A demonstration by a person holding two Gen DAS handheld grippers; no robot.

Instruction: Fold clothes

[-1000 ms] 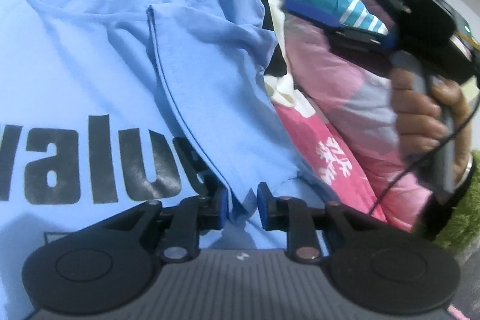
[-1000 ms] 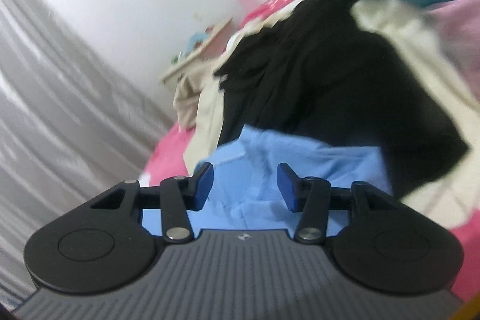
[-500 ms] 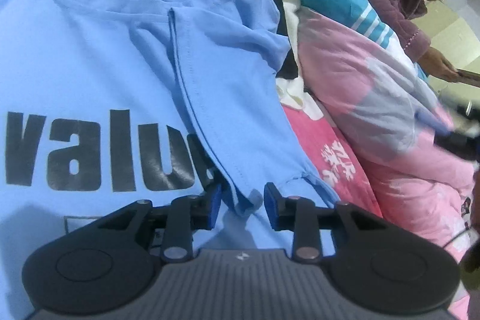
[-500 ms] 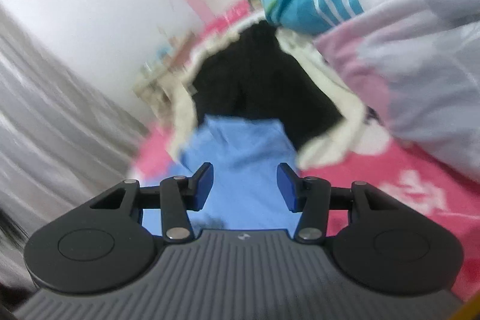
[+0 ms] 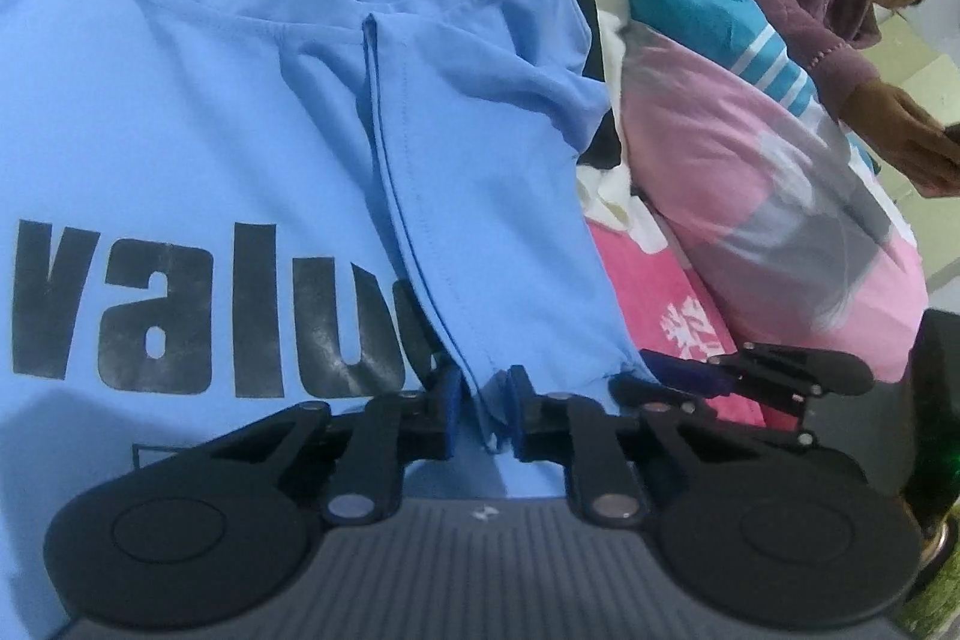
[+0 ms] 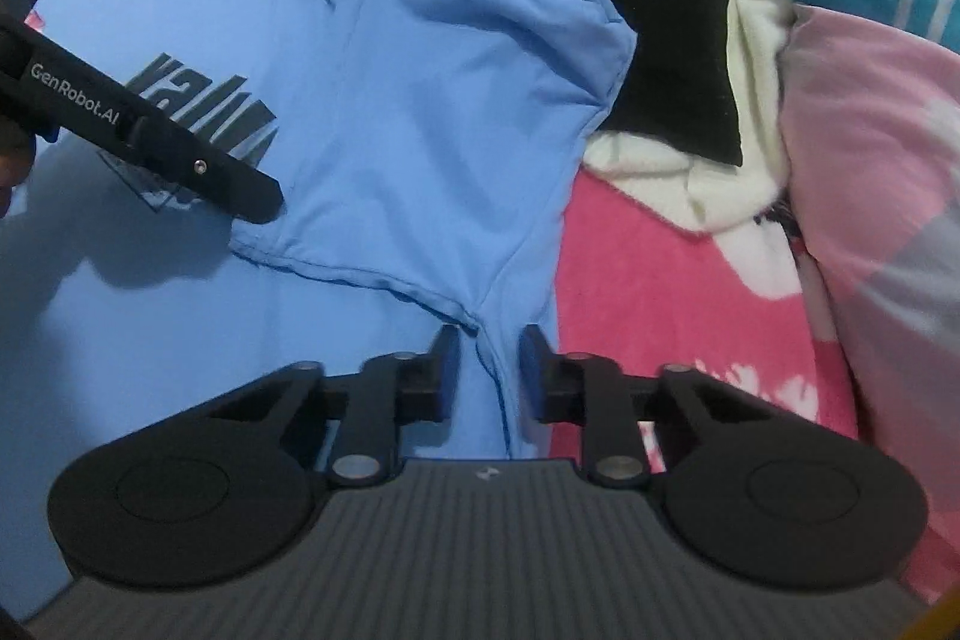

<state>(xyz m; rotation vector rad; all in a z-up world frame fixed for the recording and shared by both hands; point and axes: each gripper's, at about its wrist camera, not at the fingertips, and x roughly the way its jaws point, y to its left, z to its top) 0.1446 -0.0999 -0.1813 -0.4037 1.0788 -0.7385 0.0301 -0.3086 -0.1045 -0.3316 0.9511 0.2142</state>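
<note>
On the pink bed (image 6: 660,280), the light-blue T-shirt (image 6: 420,112) lies spread flat, printed chest up, with its sleeve folded in over the lettering. Left hand-held gripper (image 5: 483,409) is closing and now pinches the sleeve hem, cloth bunched between its blue pads. At four o'clock from it, the right hand-held gripper (image 6: 489,370) has swung in and sits low at the shirt's side edge near the armpit seam, jaws closing around a ridge of fabric; the pads look just short of pressing.

A second ago that right tool was up in the air, aimed at the wall and the black garment (image 6: 660,10), jaws wide; half a second back it was sweeping down. The left barely shifted, only narrowing on the hem. So both ends are nearly secured, and the next fold looks ready to start.
</note>
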